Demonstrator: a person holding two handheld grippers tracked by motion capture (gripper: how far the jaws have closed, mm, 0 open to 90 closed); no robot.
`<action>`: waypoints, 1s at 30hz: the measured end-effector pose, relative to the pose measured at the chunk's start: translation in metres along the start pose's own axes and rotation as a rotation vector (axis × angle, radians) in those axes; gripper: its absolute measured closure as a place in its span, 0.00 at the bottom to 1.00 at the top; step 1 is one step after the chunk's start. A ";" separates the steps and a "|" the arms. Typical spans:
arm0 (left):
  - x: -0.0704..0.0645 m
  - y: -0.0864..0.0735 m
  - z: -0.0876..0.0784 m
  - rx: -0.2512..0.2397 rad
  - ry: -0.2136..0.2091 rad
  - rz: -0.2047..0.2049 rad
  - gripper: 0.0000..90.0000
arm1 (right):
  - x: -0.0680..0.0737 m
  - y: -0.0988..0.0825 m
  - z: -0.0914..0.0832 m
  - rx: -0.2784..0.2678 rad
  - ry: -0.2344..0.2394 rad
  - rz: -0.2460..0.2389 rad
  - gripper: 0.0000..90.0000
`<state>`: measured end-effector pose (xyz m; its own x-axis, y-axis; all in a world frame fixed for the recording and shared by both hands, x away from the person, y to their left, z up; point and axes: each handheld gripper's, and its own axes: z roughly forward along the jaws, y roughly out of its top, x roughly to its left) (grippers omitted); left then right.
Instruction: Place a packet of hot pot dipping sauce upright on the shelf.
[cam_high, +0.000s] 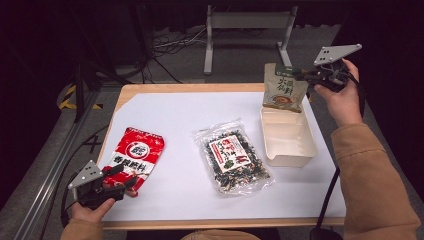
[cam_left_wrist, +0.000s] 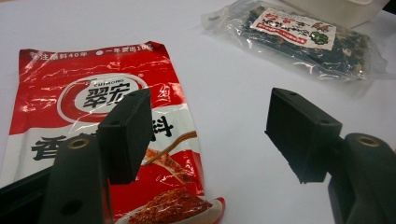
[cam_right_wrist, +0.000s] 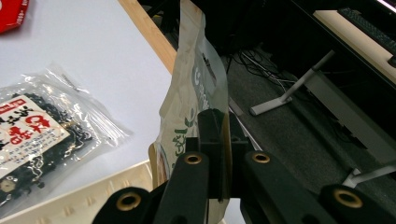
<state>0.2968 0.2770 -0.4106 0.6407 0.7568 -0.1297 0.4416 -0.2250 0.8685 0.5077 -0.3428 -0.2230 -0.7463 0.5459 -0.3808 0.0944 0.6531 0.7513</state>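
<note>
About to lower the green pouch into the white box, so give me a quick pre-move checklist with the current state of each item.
1. Right claw clamped on green pouch: ok, its edge is pinched between shut jaws.
2. Pouch clear of the table: ok, it hangs above the far end of the white box.
3. Box free to receive it: ok, no contents visible inside.
4. Pouch over the opening: cannot tell; it seems near the far rim.
5. Left claw out of the way: ok, open over the red packet, holding nothing.
6. Seaweed bag clear of the box: ok, lying beside it.
</note>
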 end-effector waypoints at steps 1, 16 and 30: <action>0.000 0.000 0.000 0.000 0.000 0.000 0.36 | -0.002 -0.001 0.001 0.003 -0.002 0.003 1.00; 0.001 0.000 0.000 0.001 0.005 0.002 0.36 | -0.018 -0.022 0.021 0.025 -0.028 0.022 1.00; 0.000 0.001 0.003 0.000 0.027 0.005 0.31 | -0.012 -0.027 0.040 0.053 0.010 -0.002 1.00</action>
<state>0.2990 0.2754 -0.4115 0.6261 0.7716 -0.1123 0.4383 -0.2292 0.8691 0.5404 -0.3455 -0.2606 -0.7533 0.5393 -0.3764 0.1278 0.6815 0.7206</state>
